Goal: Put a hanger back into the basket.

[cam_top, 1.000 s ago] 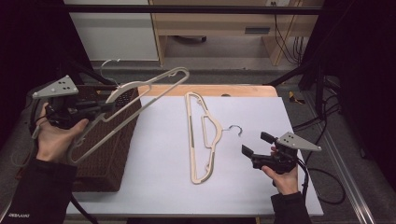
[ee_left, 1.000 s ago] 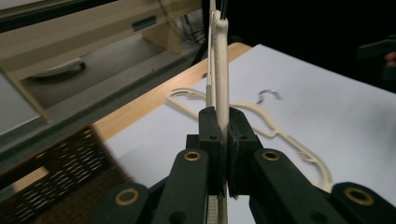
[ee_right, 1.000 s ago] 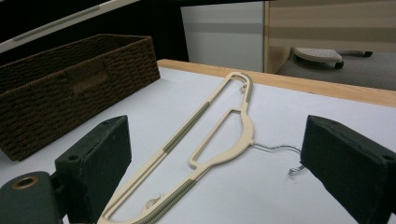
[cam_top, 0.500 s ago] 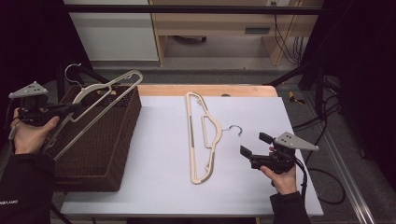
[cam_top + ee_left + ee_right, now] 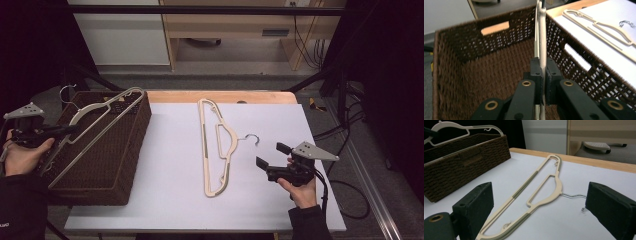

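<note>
I see the worktop (image 5: pixel 280 200) with the basket (image 5: pixel 125 165) at its left edge. One hanger (image 5: pixel 97 131) slants over the basket, my left gripper (image 5: pixel 543 75) clenching its bar between the fingers. A second hanger (image 5: pixel 216 145) lies flat mid-worktop. My right gripper (image 5: pixel 270 161) rests near the right edge, fingers released, holding nothing.

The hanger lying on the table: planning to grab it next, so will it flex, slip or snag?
The hanger looks like thin, open-framed plastic, so probably light and slightly springy. Its ribbed strips may aid grip. The wire hook could snag the basket.
</note>
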{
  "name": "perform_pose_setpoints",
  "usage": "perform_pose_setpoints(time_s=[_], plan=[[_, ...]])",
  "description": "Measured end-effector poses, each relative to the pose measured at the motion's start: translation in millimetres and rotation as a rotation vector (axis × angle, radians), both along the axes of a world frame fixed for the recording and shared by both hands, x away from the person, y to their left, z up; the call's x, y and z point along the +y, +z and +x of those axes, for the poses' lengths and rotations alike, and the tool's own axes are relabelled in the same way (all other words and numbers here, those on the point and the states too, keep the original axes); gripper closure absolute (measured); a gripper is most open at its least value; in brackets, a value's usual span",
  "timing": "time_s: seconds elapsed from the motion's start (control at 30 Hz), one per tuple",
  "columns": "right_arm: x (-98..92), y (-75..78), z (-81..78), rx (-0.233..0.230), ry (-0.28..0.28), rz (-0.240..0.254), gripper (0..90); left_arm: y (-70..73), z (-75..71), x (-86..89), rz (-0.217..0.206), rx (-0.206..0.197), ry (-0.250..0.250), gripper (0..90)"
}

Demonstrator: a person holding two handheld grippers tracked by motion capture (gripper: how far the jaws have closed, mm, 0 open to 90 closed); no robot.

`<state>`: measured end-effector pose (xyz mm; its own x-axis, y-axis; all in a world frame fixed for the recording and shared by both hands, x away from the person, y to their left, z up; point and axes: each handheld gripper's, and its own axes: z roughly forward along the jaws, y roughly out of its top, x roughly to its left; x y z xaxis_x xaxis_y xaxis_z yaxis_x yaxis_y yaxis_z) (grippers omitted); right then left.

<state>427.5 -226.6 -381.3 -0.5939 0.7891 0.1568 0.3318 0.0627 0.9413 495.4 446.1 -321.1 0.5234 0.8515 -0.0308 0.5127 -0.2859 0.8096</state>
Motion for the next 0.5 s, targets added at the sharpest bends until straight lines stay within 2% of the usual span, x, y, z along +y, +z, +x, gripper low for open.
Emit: perform_pose_setpoints(time_s=[0.03,0.13,0.2,0.3,0.5], plan=[[0.2,-0.2,0.0,0.001,0.002,0.001,8.5,-4.2,0.5,1.0,0.022,0.019,0.008,86.5],[1.5,-0.9,0.2,0.005,-0.001,-0.005,8.4,-13.8,2.8,0.4,0.01,0.041,0.014,86.5],[1.6,-1.3,0.5,0.006,0.001,-0.009,8.3,-20.2,5.9,-2.6,0.023,0.063,0.015,86.5],[2.3,-1.8,0.6,0.007,-0.001,-0.005,8.3,-34.0,11.6,-7.1,0.05,0.095,0.046,86.4],[2.5,-1.9,0.8,0.007,0.0,-0.003,8.3,-51.8,13.5,-0.8,0.033,0.138,0.109,85.9]])
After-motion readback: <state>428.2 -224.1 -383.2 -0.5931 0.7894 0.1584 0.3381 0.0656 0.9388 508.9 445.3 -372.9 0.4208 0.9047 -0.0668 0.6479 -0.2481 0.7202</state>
